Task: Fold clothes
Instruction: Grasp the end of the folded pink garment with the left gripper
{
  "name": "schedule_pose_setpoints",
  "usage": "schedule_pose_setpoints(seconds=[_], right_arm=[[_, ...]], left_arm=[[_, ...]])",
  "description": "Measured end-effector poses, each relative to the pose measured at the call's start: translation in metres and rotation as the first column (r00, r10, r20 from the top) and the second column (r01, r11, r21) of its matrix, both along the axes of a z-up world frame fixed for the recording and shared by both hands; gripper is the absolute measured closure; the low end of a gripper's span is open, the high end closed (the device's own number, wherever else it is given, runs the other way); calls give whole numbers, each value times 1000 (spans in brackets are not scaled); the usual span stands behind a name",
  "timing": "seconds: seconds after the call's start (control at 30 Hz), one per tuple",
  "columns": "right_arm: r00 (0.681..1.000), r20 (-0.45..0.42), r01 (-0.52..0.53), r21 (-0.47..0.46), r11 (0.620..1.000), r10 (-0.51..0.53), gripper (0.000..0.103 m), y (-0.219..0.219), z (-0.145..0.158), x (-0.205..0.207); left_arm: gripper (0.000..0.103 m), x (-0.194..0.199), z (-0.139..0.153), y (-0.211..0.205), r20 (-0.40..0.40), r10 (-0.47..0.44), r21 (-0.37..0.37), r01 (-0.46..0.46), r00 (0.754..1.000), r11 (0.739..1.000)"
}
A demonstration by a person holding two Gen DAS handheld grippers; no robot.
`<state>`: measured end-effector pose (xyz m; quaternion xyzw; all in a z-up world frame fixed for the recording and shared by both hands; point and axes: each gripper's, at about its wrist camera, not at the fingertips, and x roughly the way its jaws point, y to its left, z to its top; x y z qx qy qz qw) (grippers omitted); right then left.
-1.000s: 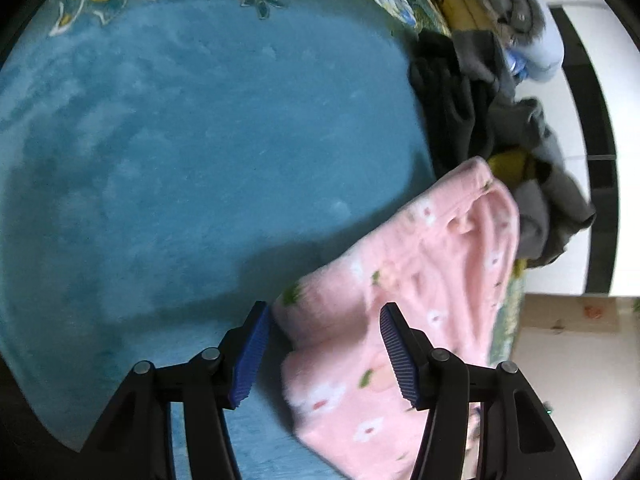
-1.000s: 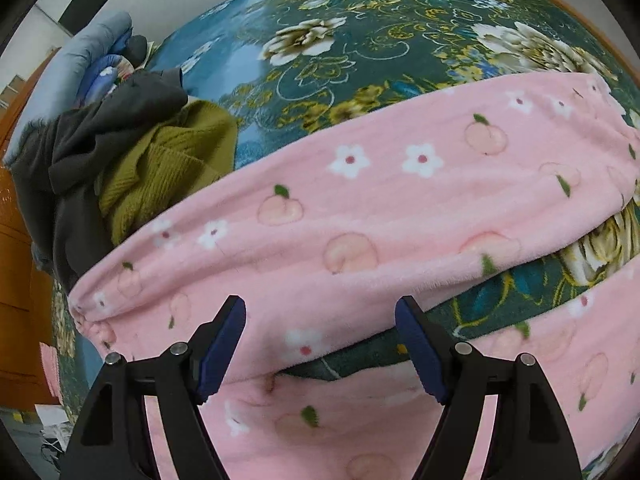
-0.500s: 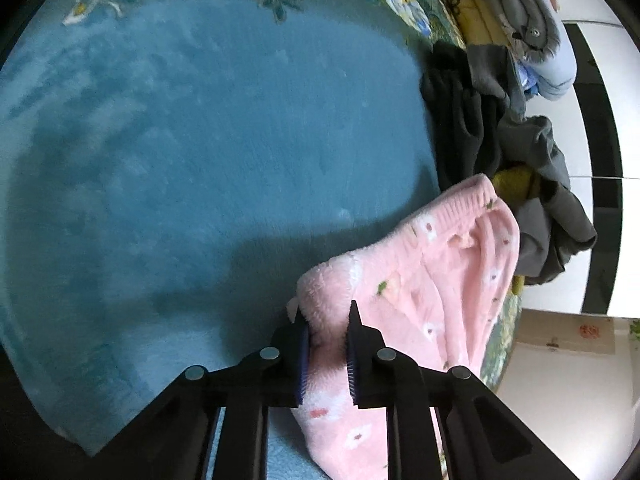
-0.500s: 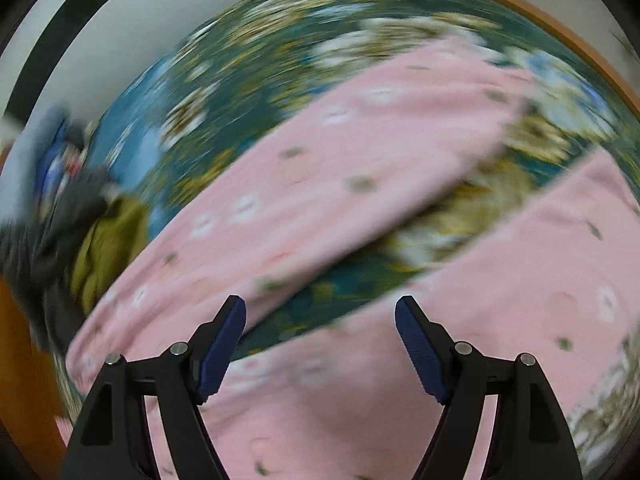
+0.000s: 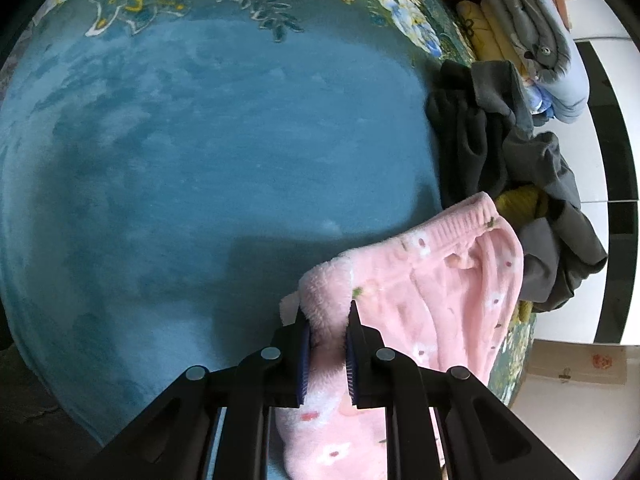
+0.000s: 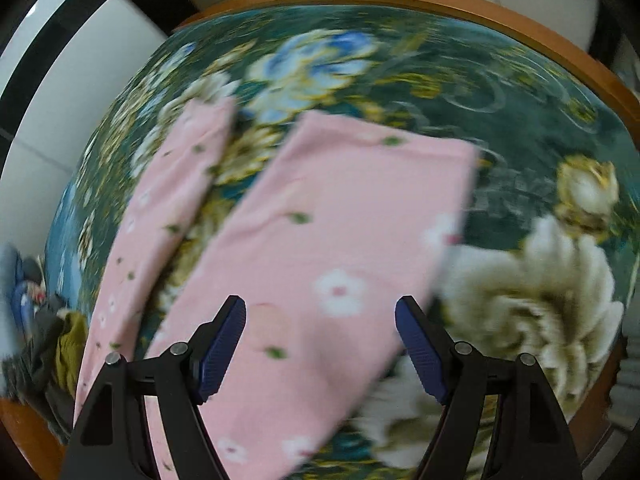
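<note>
Looking first along your left gripper (image 5: pixel 326 334), you can see its jaws have just been closing and now pinch a fluffy fold at the waistband corner of the pink fleece pyjama trousers (image 5: pixel 420 300). A second ago the pads stood wide apart on either side of that corner; now the fleece bulges between them and the corner is raised a little off the teal blanket (image 5: pixel 200 160). The ribbed waistband runs up and to the right, towards the heap of dark grey clothes (image 5: pixel 520 168) and the olive knit (image 5: pixel 520 200) at the bed's edge, with a stack of folded bedding (image 5: pixel 532 40) beyond. You have one end of the garment secured, which looks like the anchor for the first fold.

Turning to your right gripper (image 6: pixel 320 344), its jaws stand wide and hold nothing. The view is blurred, and what it shows has shifted: earlier it looked across the middle of the trouser legs, and now it hovers over the hem end of the nearer trouser leg (image 6: pixel 340 240), with the other trouser leg (image 6: pixel 168 200) lying apart to the left on the floral bedspread (image 6: pixel 520 280). The legs lie flat but splayed, with bedspread showing between them. Judging by that, your next move is probably to take a hem here, so both ends can be brought together.
</note>
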<state>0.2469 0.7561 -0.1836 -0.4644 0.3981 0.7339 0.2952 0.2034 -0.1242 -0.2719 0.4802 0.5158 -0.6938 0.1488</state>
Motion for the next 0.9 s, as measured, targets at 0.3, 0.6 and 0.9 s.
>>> schedule_pose_setpoints(seconds=[0.3,0.6,0.9], right_arm=[[995,-10,101,-116,988,-103,25,31,-33,48],[963,-142,199,-207,958,-230,42,46,-48,51],[917,-162,311,-287,906,-366,97,70,-55,59]], left_arm=[[88,-1,13,26,-1,-43,-44,43,999,998],[88,6,13,19,4,-18,-34,18,1000,999],[88,8,14,17,-5,-7,-24,7,1000,1000]])
